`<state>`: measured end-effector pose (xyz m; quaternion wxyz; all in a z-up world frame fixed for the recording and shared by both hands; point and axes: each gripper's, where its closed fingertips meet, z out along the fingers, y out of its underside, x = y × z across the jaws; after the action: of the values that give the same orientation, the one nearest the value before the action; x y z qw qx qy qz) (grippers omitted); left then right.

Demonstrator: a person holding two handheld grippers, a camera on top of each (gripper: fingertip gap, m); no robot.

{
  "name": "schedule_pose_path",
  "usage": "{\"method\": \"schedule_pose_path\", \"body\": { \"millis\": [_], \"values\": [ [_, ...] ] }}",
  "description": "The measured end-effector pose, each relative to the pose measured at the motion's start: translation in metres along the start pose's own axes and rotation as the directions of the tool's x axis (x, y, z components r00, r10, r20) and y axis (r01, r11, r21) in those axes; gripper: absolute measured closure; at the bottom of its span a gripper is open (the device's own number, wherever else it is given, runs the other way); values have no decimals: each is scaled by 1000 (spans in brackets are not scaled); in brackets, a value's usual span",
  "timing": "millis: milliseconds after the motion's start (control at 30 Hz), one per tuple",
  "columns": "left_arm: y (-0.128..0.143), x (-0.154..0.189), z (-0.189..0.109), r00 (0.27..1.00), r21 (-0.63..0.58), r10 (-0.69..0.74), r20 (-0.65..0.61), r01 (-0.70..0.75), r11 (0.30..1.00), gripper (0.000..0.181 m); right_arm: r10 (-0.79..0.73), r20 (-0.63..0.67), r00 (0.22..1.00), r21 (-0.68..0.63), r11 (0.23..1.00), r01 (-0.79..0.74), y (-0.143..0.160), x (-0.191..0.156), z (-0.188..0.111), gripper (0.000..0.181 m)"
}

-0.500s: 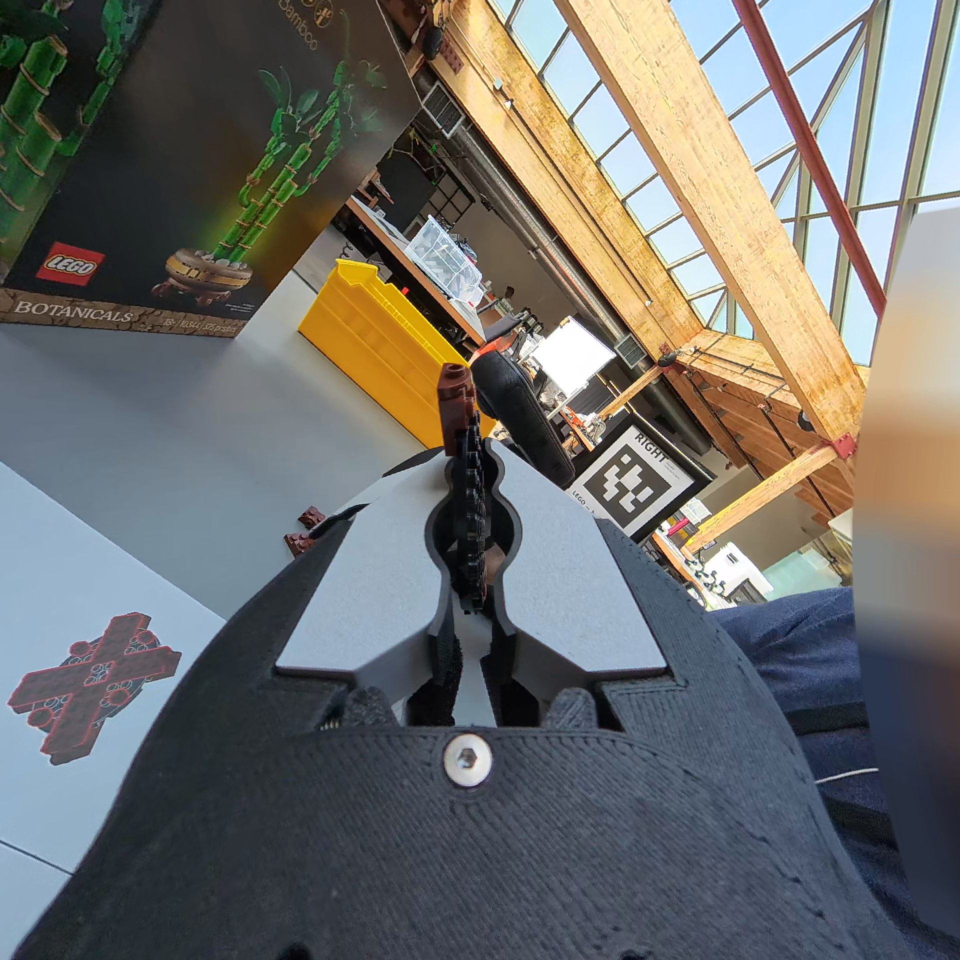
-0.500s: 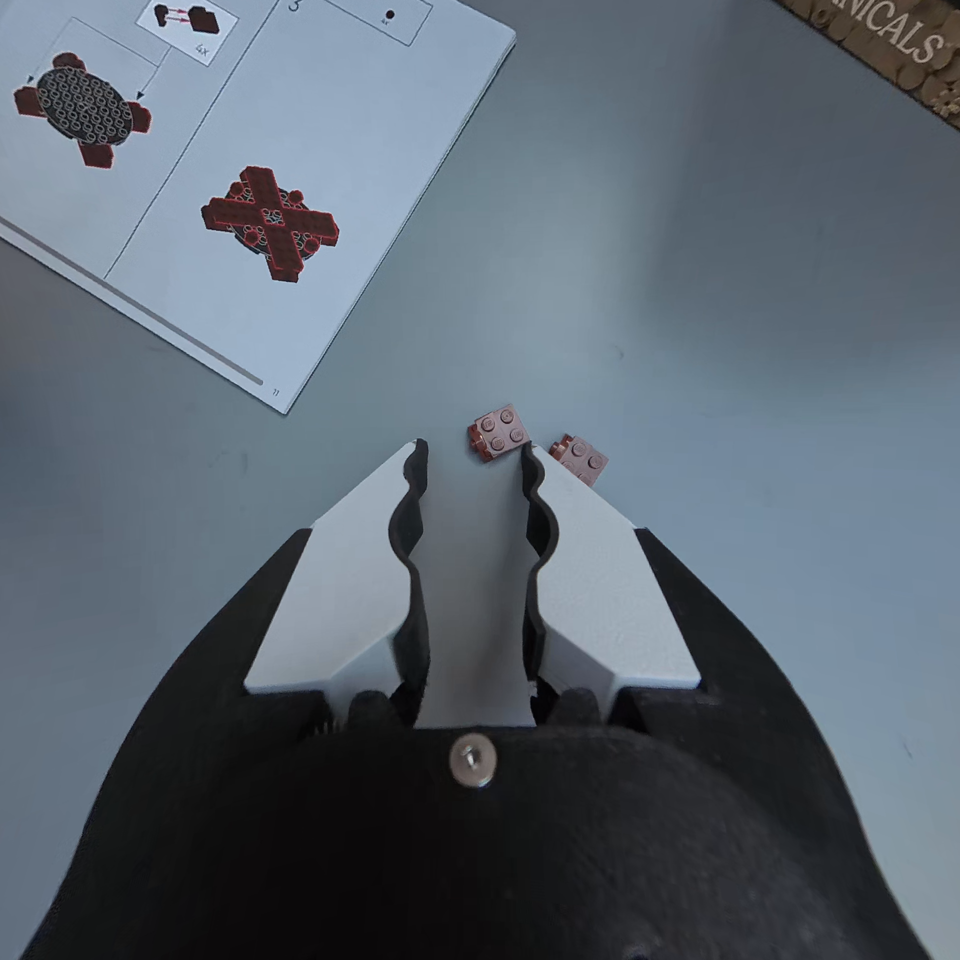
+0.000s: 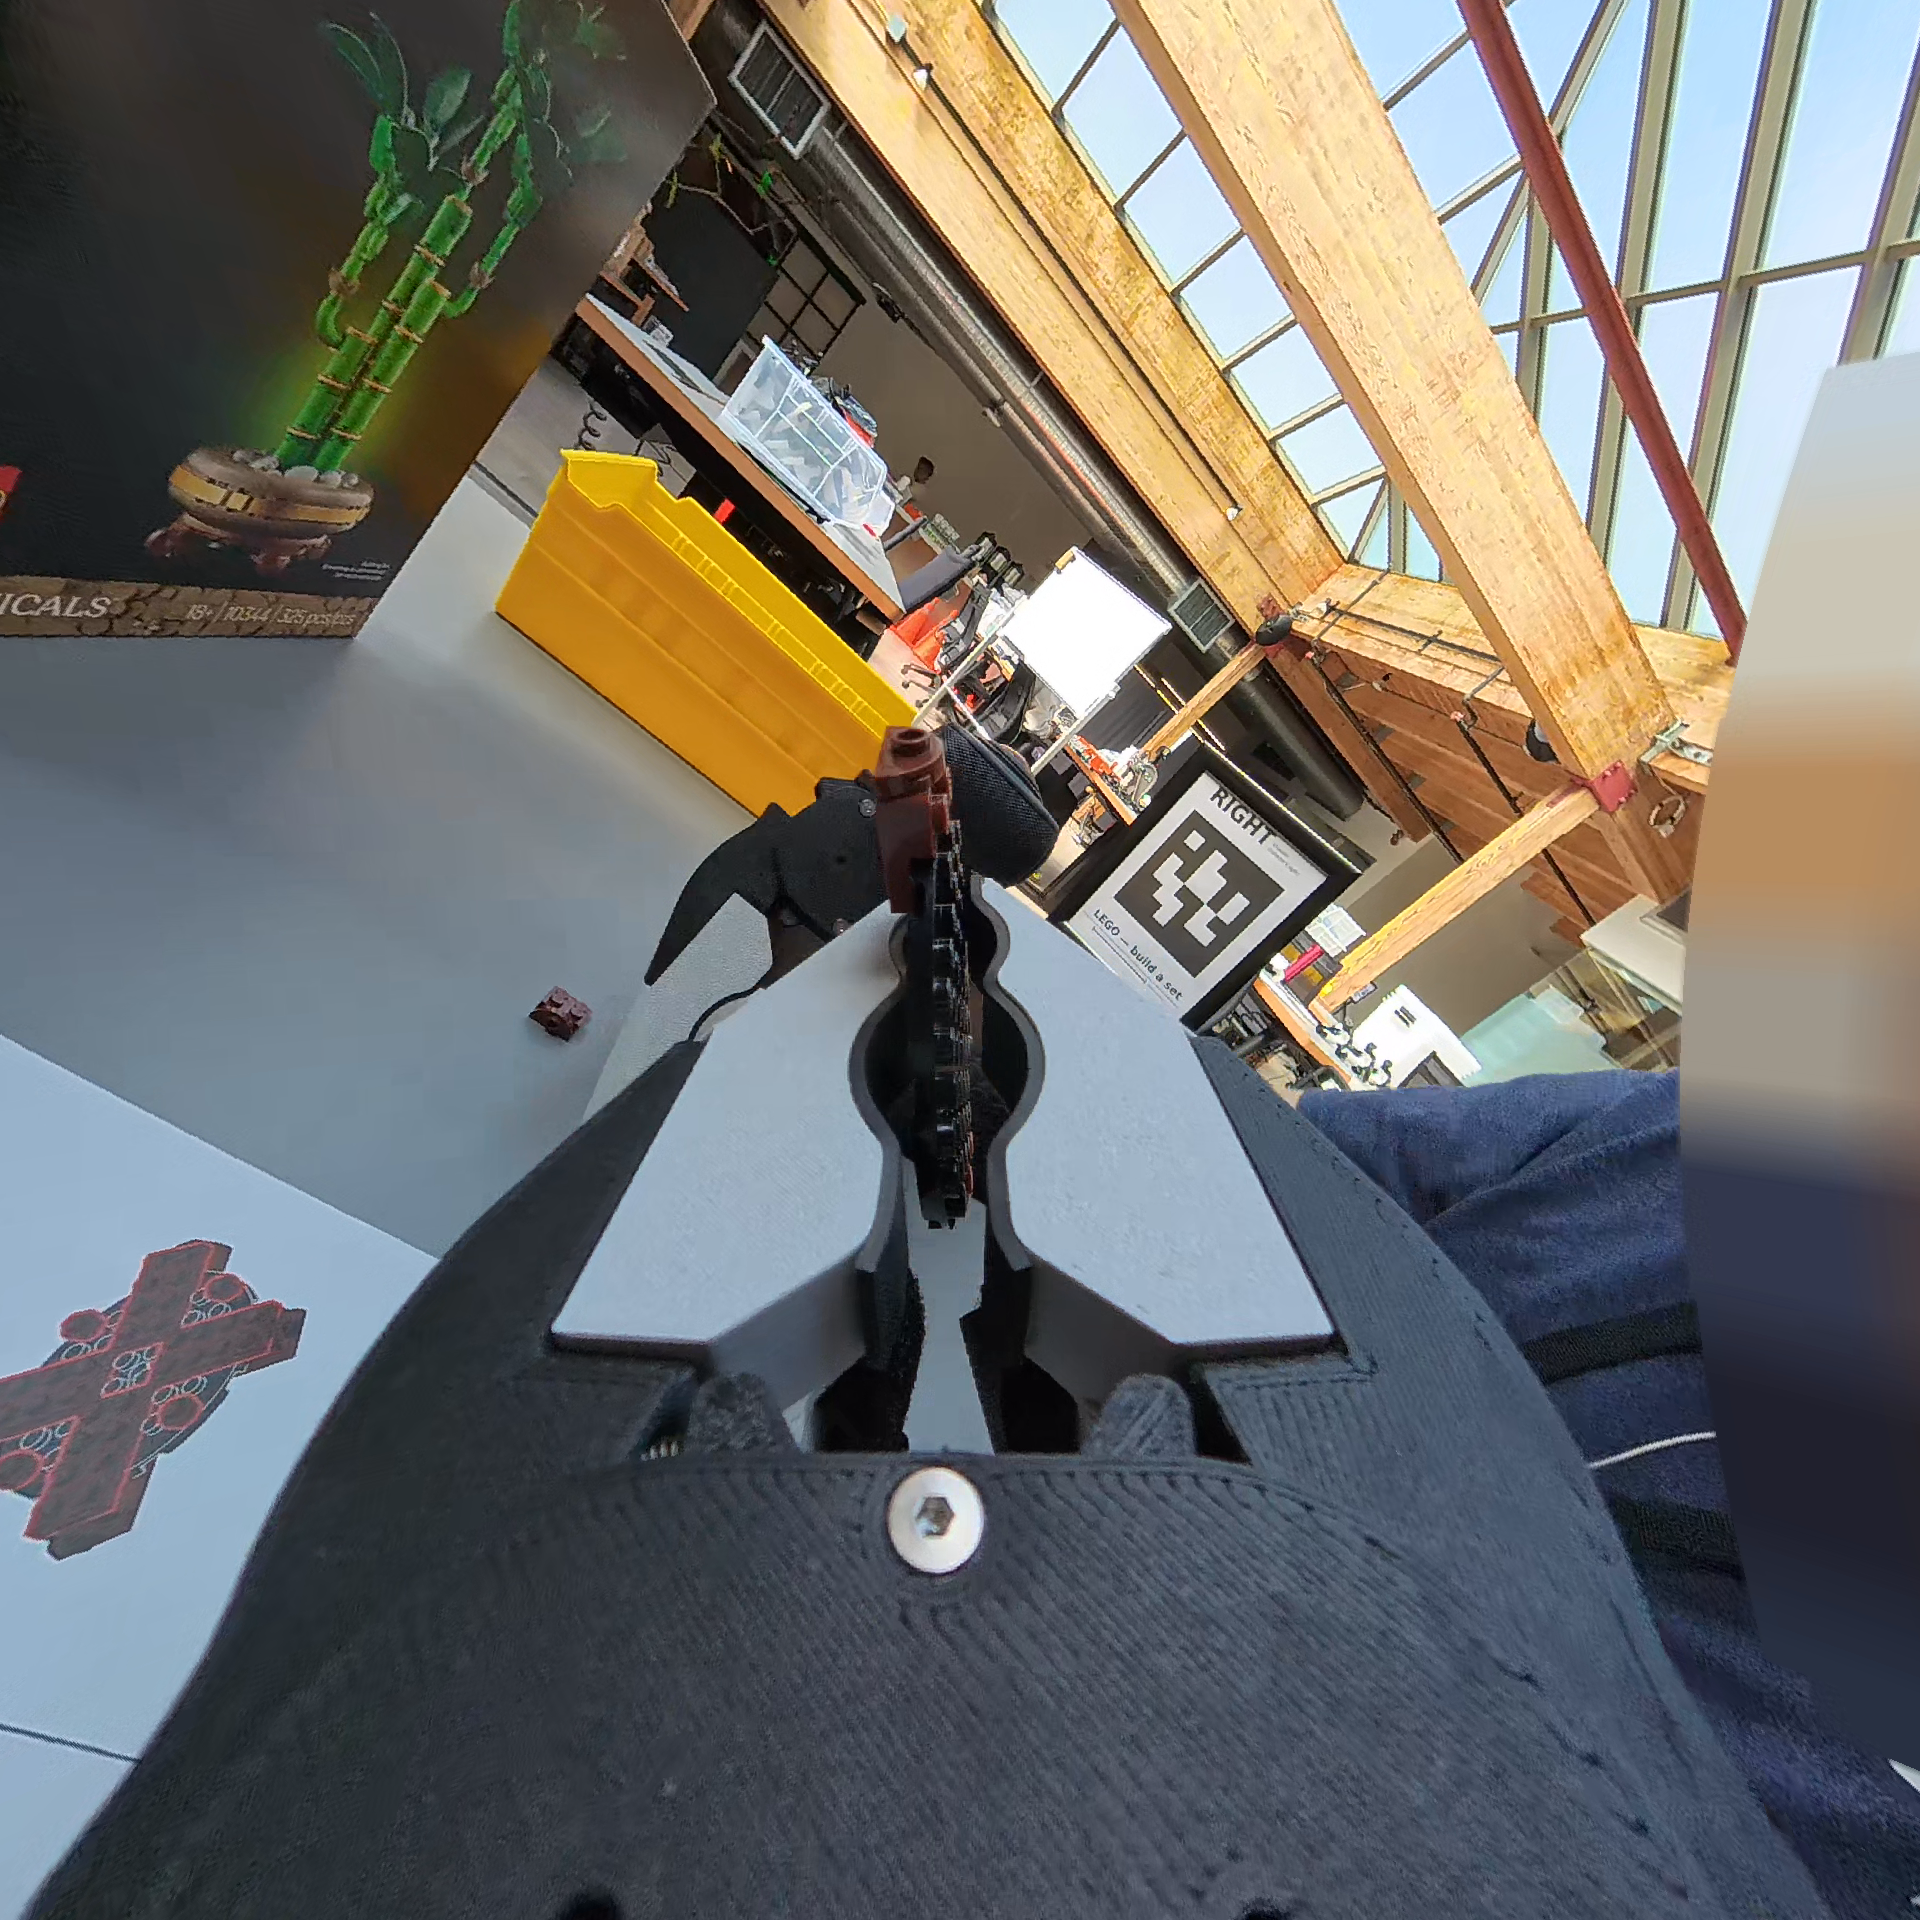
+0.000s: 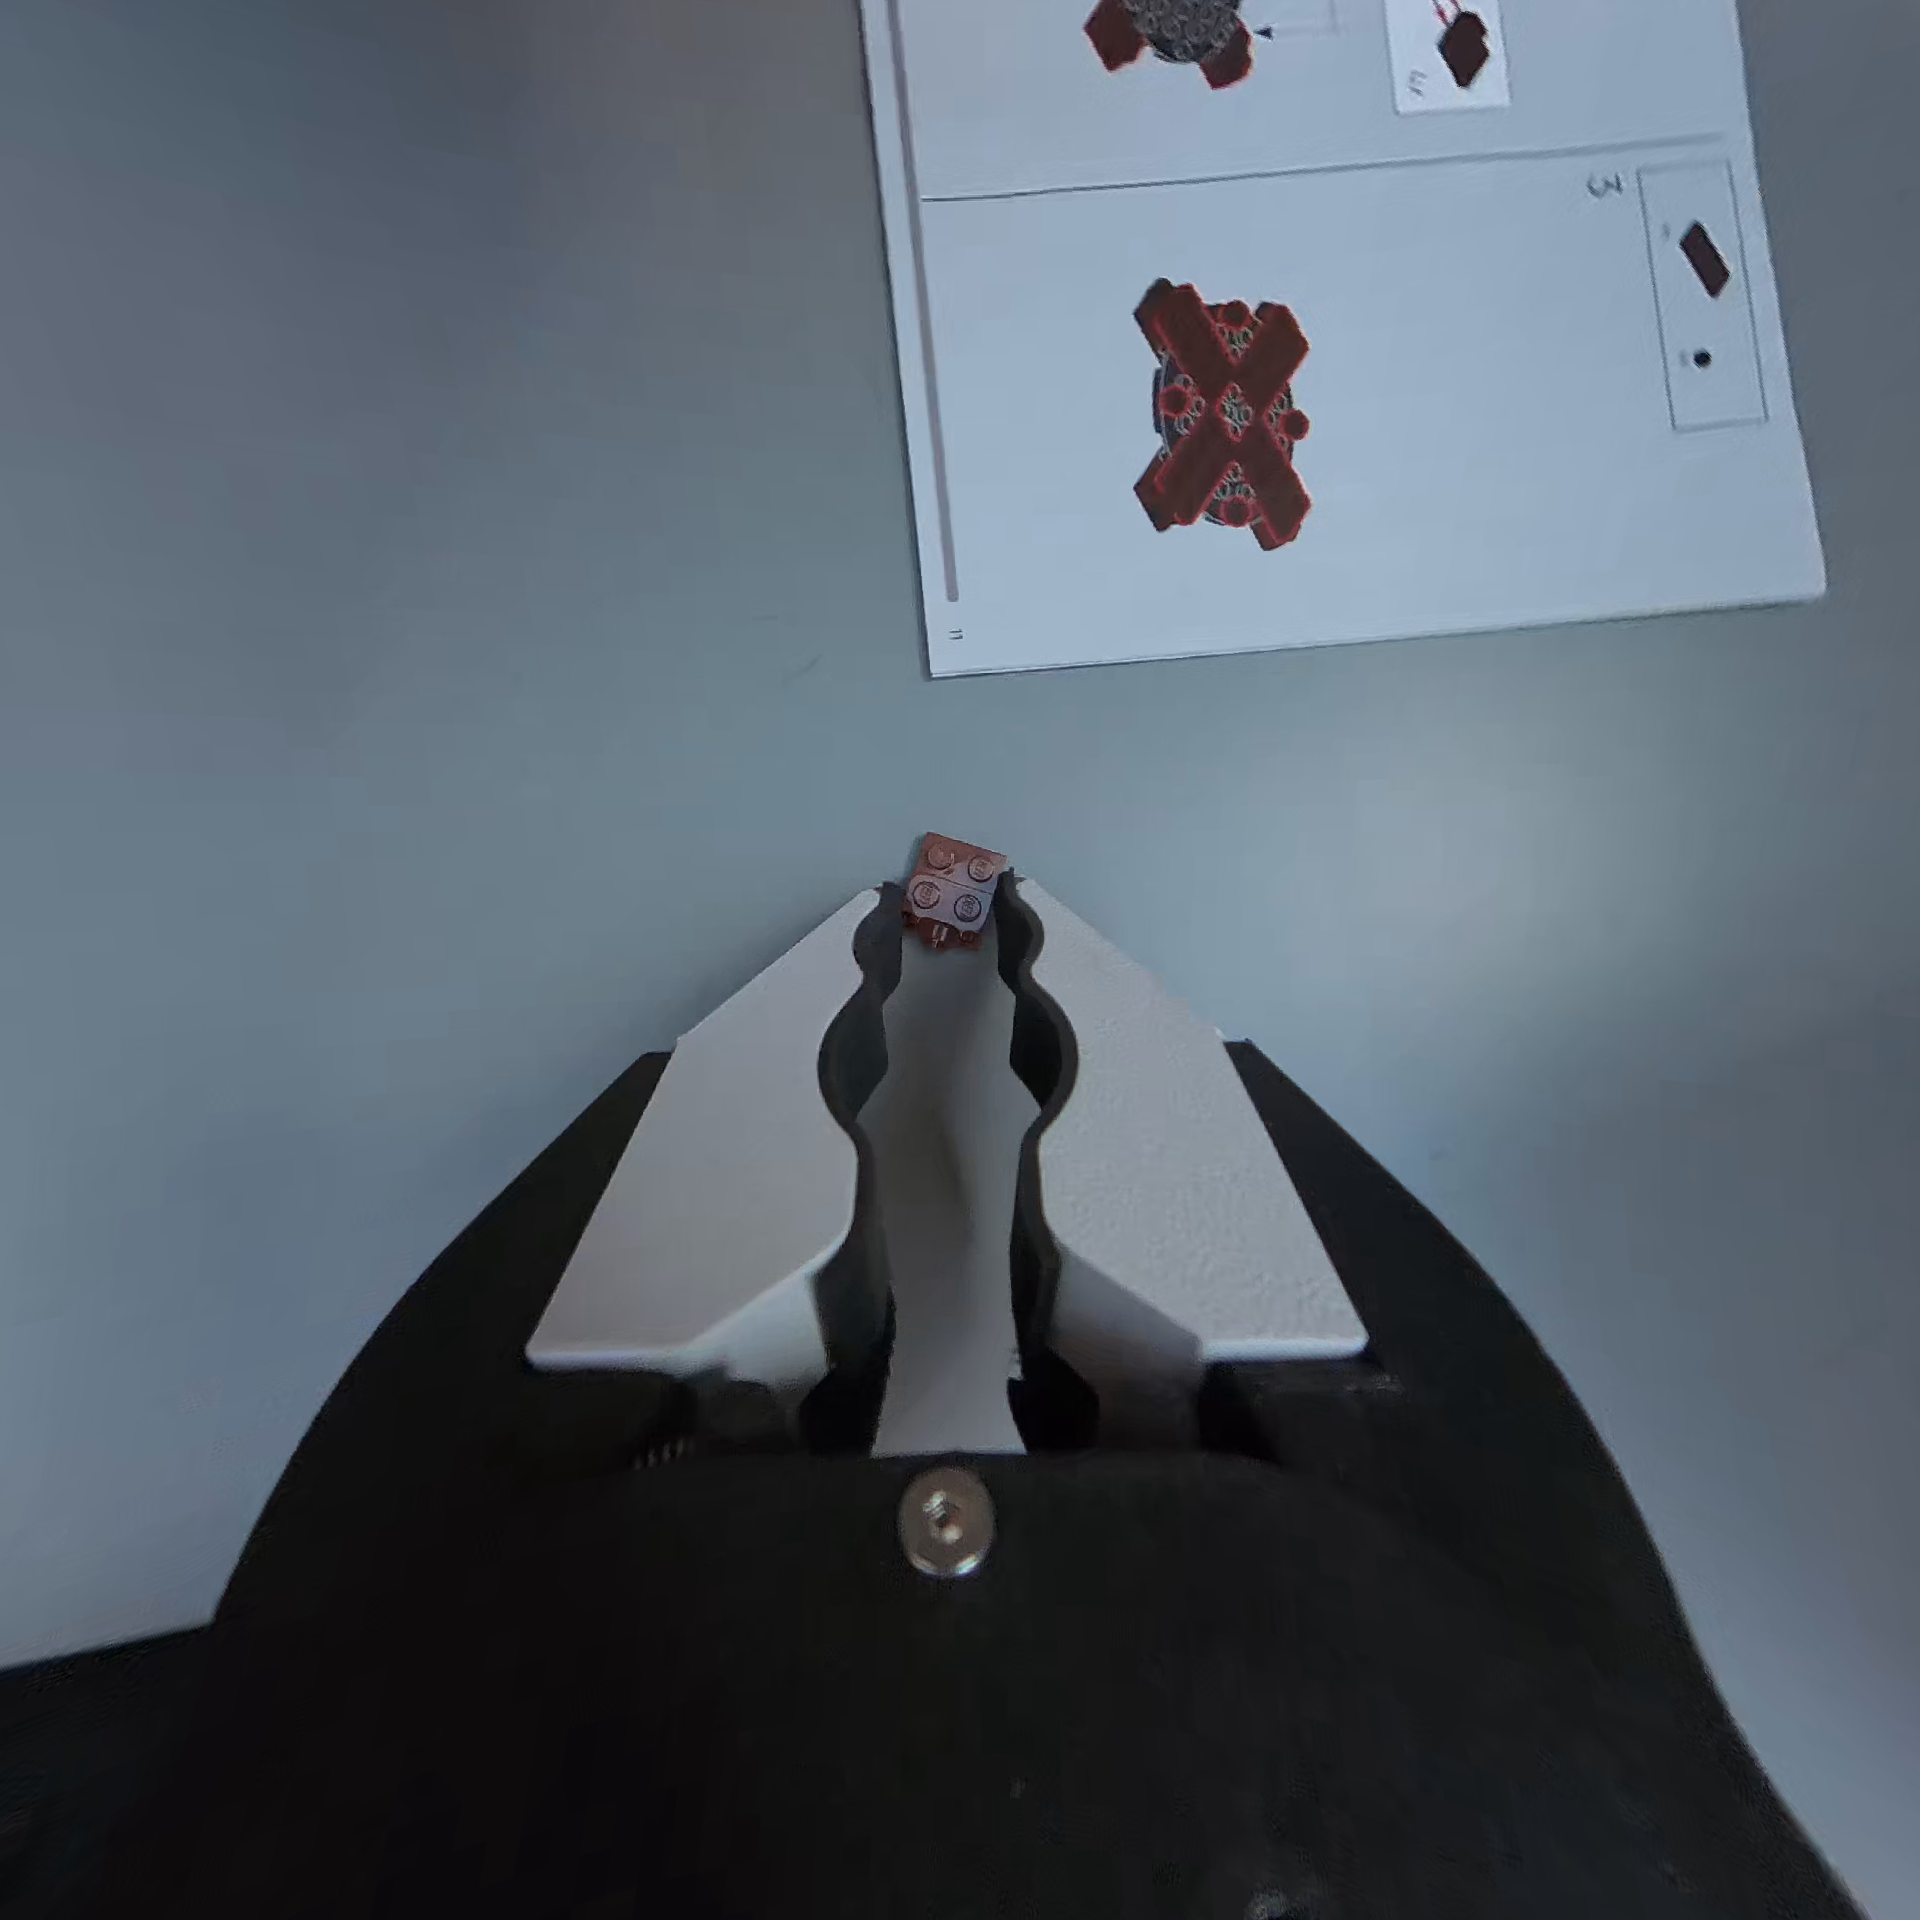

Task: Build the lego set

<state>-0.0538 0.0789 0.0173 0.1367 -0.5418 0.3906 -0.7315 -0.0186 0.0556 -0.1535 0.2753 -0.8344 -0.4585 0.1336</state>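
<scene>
The left gripper (image 3: 940,935) is pressed together on a black round plate (image 3: 943,1049), held edge-on and upright, with a reddish-brown piece (image 3: 912,805) already fixed at its top rim. The right gripper (image 4: 948,902) pinches a small reddish-brown brick (image 4: 954,888) at its very fingertips, studs facing the camera, above the grey table (image 4: 416,623). The step in hand looks to be adding this brick to the plate's rim, as the open instruction booklet (image 4: 1455,499) pictures. To do it well, the brick's underside should be squared to the plate's studs before pressing, and the push should run straight along the left gripper's hold so the thin plate does not twist out; the grip on the brick is shallow, so it may pivot. Just past the left gripper, one more reddish-brown brick (image 3: 561,1013) lies loose on the table. Farther off stands a yellow bin (image 3: 665,634); its contents are hidden. Beside it is the set's box (image 3: 260,312), upright.
</scene>
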Motion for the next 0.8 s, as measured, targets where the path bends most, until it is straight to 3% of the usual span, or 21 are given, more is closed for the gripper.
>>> {"method": "schedule_pose_path", "body": {
  "millis": [100, 167, 267, 367, 533, 667, 733, 800],
  "values": [
    [5, -5, 0, 1000, -25, -20, 4, 20, 999, 179, -30, 22, 999, 49, 998, 29, -1, 6, -2, 158],
    [9, -10, 1, 999, -37, -44, 12, 45, 998, 180, 16, 4, 1000, 159, 987, -17, -17, 13, -7, 138],
    [15, -20, 1, 995, -60, -92, 33, 94, 994, 179, 7, 15, 1000, 292, 956, -11, -30, 10, -15, 136],
    [20, -31, 0, 988, -73, -139, 64, 144, 987, 179, -78, -16, 997, 186, 979, 79, -7, 5, -9, 137],
    [37, -38, -3, 971, -166, -222, 84, 233, 958, 179, -152, 27, 988, 161, 976, 145, 3, 7, -5, 139],
    [35, -47, -7, 965, -140, -226, 129, 244, 960, 179, 55, 105, 993, 135, 988, -69, 1, 12, -5, 137],
    [36, -50, -9, 965, -144, -218, 149, 239, 960, 179, 158, 98, 982, 160, 972, -173, -3, 8, -4, 137],
    [36, -50, -9, 965, -149, -214, 153, 236, 960, 179, 172, 23, 985, 162, 971, -173, -1, 10, -3, 145]
  ]
}}
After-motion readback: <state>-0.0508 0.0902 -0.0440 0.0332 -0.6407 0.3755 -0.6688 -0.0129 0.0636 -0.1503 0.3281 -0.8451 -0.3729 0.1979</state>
